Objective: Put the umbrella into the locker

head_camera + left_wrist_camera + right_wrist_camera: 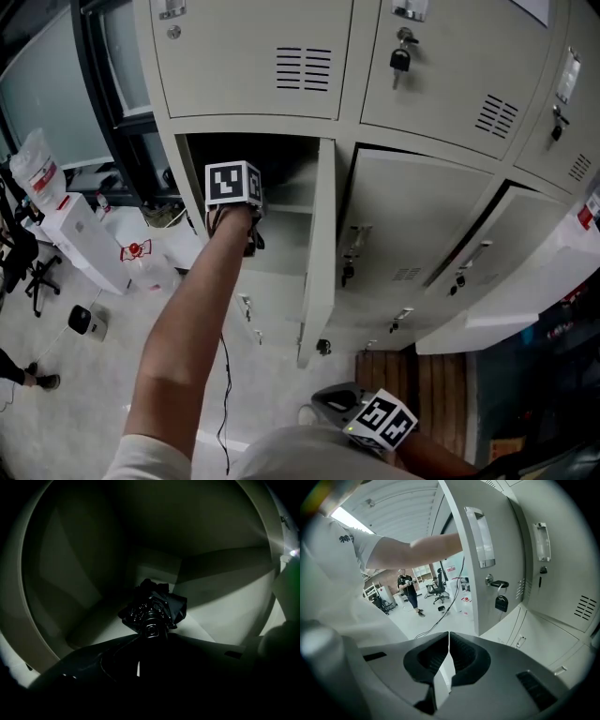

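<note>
The black folded umbrella (154, 609) points into the dim inside of the open locker compartment (286, 239). My left gripper (151, 638) is shut on its round handle end, and the crumpled canopy sticks out beyond the jaws above the compartment floor (220, 611). In the head view the left gripper (247, 225) reaches through the opening beside the swung-out door (321, 253), and the umbrella itself is hidden. My right gripper (449, 637) is shut and empty. It hangs low by the person's body (330, 401), facing the locker fronts.
Shut locker doors surround the open one, some with keys and a padlock (501, 603). White boxes (80, 239) and a bag stand on the floor at left, and a cable trails down. A wooden pallet (417, 375) lies at the lockers' foot. A person (408, 591) stands far back.
</note>
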